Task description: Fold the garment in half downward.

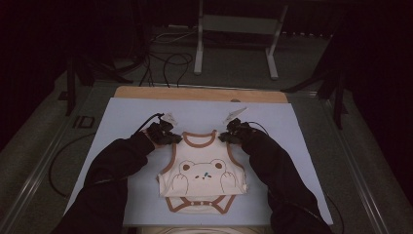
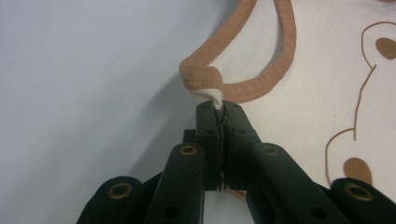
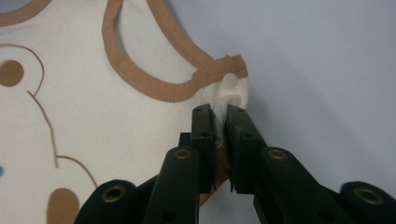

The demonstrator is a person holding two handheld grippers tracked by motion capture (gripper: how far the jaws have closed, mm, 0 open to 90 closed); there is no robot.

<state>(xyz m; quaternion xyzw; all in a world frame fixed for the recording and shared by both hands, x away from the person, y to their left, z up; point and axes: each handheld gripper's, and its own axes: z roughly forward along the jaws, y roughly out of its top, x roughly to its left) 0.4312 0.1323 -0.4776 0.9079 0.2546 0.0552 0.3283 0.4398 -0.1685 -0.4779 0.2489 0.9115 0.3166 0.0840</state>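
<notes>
A cream baby bodysuit (image 1: 202, 175) with brown trim and a bear drawing lies flat on the pale blue mat (image 1: 122, 122), neck opening toward the far side. My left gripper (image 1: 171, 138) is shut on its left shoulder strap (image 2: 201, 83), the cloth bunched between the jaws (image 2: 219, 108). My right gripper (image 1: 228, 137) is shut on the right shoulder strap (image 3: 229, 88), pinching a fold of cream fabric (image 3: 220, 112). Both dark-sleeved forearms come in from the bottom of the high view.
The mat covers a wooden table (image 1: 199, 93), with bare mat on every side of the bodysuit. Beyond the table, a white metal stand (image 1: 236, 29) and black cables (image 1: 168, 66) sit on the grey floor. The surroundings are dark.
</notes>
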